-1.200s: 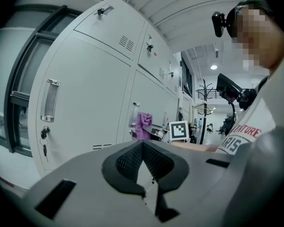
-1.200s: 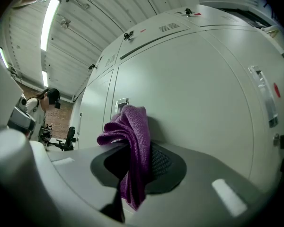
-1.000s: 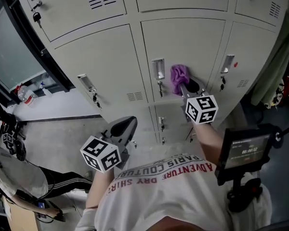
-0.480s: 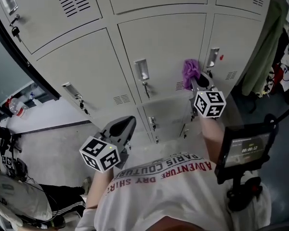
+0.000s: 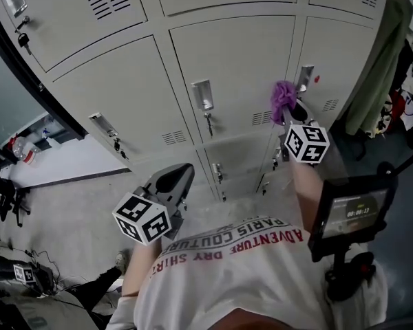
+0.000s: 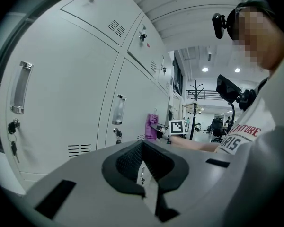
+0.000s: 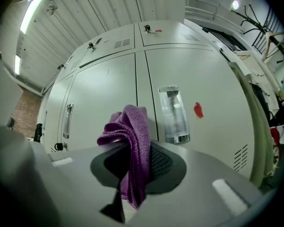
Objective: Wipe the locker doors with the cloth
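A purple cloth (image 5: 283, 95) is bunched in my right gripper (image 5: 293, 113), which is shut on it. The cloth (image 7: 130, 138) rests against the pale grey lockers at the seam between the middle door (image 5: 234, 60) and the right door (image 5: 337, 53). It sits just left of the right door's metal handle (image 7: 173, 113). The cloth covers the gap between the right gripper's (image 7: 132, 161) pads. My left gripper (image 5: 172, 183) hangs low by the person's waist, away from the doors, shut with nothing in it. From the left gripper (image 6: 143, 167) view, the cloth (image 6: 151, 126) shows far off against the lockers.
Keys hang from the locks under the handles (image 5: 208, 124). A green garment (image 5: 382, 67) hangs right of the lockers. A small screen on a stand (image 5: 347, 215) sits at the person's right side. A dark-framed glass door (image 5: 14, 95) and a bottle (image 5: 20, 150) lie left.
My right gripper has carried the cloth to the right, from beside the middle door's handle to the seam by the right door's handle. The left gripper has stayed put.
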A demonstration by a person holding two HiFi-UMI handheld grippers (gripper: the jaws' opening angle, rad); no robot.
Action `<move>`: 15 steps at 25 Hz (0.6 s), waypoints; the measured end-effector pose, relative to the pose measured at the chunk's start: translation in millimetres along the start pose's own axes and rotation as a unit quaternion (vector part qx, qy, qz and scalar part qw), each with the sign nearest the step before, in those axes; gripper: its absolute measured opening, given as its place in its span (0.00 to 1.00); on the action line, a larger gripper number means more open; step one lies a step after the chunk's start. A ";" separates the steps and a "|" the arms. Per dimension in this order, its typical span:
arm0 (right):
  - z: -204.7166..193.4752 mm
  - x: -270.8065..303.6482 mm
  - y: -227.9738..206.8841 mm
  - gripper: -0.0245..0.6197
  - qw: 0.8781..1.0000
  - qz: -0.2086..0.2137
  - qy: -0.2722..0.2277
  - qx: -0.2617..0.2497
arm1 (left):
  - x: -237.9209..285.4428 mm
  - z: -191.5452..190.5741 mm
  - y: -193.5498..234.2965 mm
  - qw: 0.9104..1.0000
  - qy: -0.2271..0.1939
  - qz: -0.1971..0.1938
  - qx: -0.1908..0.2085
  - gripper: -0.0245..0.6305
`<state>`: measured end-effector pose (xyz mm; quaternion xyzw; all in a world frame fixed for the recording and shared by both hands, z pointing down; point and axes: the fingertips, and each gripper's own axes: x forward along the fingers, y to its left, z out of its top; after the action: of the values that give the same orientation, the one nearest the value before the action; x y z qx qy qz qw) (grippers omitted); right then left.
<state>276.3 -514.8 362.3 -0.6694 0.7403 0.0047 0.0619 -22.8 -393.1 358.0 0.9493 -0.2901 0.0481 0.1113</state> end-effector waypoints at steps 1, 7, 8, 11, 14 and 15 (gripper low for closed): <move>0.6 -1.2 1.8 0.12 1.000 0.000 0.000 0.005 | -1.8 -0.3 0.0 1.000 0.000 0.002 0.000 0.04; 27.2 -14.5 69.2 0.12 0.996 0.081 -0.035 0.021 | -16.5 -5.0 3.9 1.000 -0.002 0.016 -0.007 0.04; 32.1 -15.2 88.4 0.12 0.993 0.104 -0.041 0.023 | -19.7 -5.7 4.6 1.000 -0.003 0.019 -0.008 0.04; 39.4 -18.0 143.7 0.12 0.984 0.170 -0.048 0.029 | -30.7 -7.1 7.2 0.999 -0.006 0.030 -0.011 0.04; 33.9 -18.1 190.4 0.12 0.974 0.221 -0.046 0.031 | -45.1 -8.0 13.9 0.999 -0.010 0.046 -0.014 0.04; 28.9 -16.6 204.0 0.12 0.971 0.234 -0.043 0.031 | -50.7 -8.6 17.2 0.998 -0.012 0.052 -0.015 0.04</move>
<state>78.1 -474.6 319.7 -0.4745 0.8729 0.0250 0.1113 -74.6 -377.6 361.6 0.9315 -0.3413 0.0382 0.1199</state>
